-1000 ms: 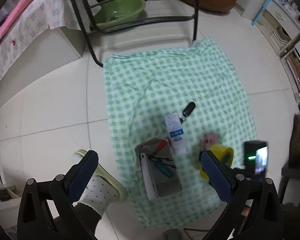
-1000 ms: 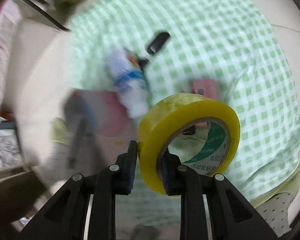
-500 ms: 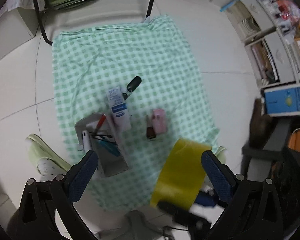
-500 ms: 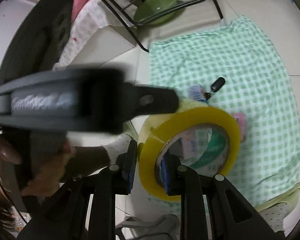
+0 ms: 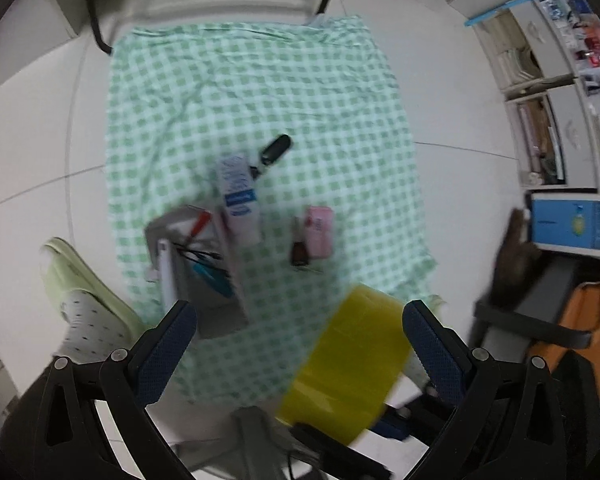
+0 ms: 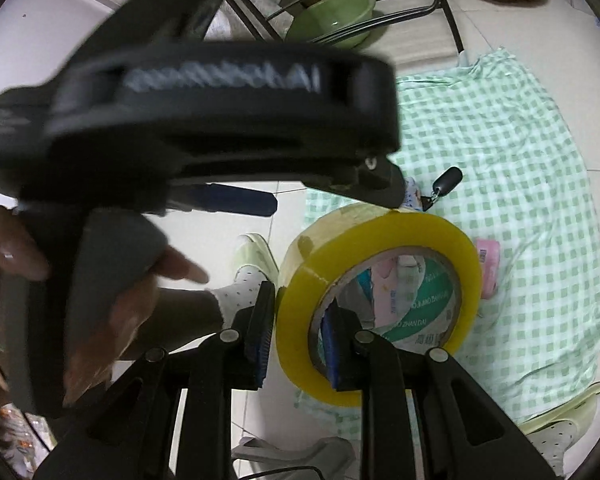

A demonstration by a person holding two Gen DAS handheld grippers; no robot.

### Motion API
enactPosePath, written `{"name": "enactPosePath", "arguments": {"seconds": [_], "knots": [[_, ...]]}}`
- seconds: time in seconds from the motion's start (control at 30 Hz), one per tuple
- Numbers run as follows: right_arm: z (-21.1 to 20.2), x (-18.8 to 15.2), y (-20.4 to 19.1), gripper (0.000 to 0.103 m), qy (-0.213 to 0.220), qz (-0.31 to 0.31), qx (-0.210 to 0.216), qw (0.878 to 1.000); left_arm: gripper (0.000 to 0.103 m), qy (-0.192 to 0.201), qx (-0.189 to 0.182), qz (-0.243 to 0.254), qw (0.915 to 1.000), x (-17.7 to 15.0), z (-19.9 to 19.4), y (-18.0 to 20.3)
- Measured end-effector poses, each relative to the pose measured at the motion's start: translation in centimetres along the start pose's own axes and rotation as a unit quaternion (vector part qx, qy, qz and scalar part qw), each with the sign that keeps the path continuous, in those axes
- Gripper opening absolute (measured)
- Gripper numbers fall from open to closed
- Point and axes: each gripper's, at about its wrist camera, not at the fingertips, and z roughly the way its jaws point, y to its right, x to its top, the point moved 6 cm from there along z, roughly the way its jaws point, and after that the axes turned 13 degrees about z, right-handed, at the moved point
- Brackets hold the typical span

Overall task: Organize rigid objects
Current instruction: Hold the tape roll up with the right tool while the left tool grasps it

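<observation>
The yellow tape roll (image 6: pixel 380 280) is pinched through its wall by the right gripper (image 6: pixel 296 338), one blue pad outside the roll and the other inside the core, and it hangs above the near edge of the green checked cloth (image 5: pixel 260 120). The left gripper (image 5: pixel 300 344) is spread wide with nothing between its fingers; in its view the roll (image 5: pixel 348 364) sits low between them, nearer the right finger. Farther ahead on the cloth lie a grey tray (image 5: pixel 196 264) holding small tools, a white tube (image 5: pixel 238 196) just beside it, a black key fob (image 5: pixel 276 148) beyond the tube, and a pink case (image 5: pixel 320 232) off to the right.
</observation>
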Motion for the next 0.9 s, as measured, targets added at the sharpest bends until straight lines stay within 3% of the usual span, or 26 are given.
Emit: {"name": "enactPosePath", "arguments": {"seconds": [0.13, 0.27, 0.3, 0.33, 0.37, 0.4, 0.53, 0.6, 0.63, 0.73, 0.83, 0.9], "knots": [[0.0, 0.3, -1.1, 0.024, 0.001, -0.014, 0.005, 1.000, 0.103, -0.031, -0.050, 0.017, 0.9981, -0.4, 0.3, -0.1], [-0.5, -0.2, -1.6, 0.024, 0.002, -0.042, 0.002, 0.999, 0.102, -0.056, -0.051, 0.046, 0.9961, -0.2, 1.3, -0.2], [-0.7, -0.3, -1.8, 0.024, 0.005, -0.049, 0.000, 0.999, 0.093, -0.056, -0.057, 0.042, 0.9959, -0.2, 1.3, -0.2], [-0.8, -0.3, -1.9, 0.024, 0.005, -0.050, 0.001, 0.999, 0.074, -0.059, -0.066, 0.038, 0.9953, -0.3, 1.3, -0.3], [-0.9, -0.2, -2.0, 0.024, 0.005, -0.049, 0.004, 0.999, 0.065, -0.066, -0.071, 0.035, 0.9947, -0.5, 1.4, -0.3], [-1.1, -0.1, -2.0, 0.024, 0.006, -0.046, 0.009, 0.999, 0.053, -0.072, -0.062, 0.032, 0.9950, -0.6, 1.6, -0.7], [-1.4, 0.1, -2.0, 0.027, -0.001, -0.045, 0.006, 0.999, 0.046, -0.064, -0.065, 0.020, 0.9956, -0.7, 2.2, -1.1], [-1.3, 0.2, -2.0, 0.033, -0.003, -0.049, -0.018, 0.999, 0.041, -0.064, -0.053, 0.017, 0.9964, -0.9, 2.3, -1.7], [-1.8, 0.6, -1.6, 0.042, 0.001, -0.053, -0.041, 0.998, 0.040, -0.059, -0.034, 0.011, 0.9976, -0.9, 2.3, -2.4], [-2.0, 1.0, -0.8, 0.064, 0.017, -0.065, -0.103, 0.992, 0.040, -0.032, 0.060, 0.001, 0.9977, -0.6, 2.4, -5.3], [-2.3, 1.3, 0.6, 0.064, 0.017, -0.044, -0.146, 0.988, 0.040, -0.031, 0.110, -0.001, 0.9935, -0.7, 3.3, -7.2], [-2.3, 1.3, 1.7, 0.064, 0.009, -0.026, -0.156, 0.987, 0.040, -0.041, 0.114, -0.018, 0.9924, -0.9, 4.4, -8.1]]}}
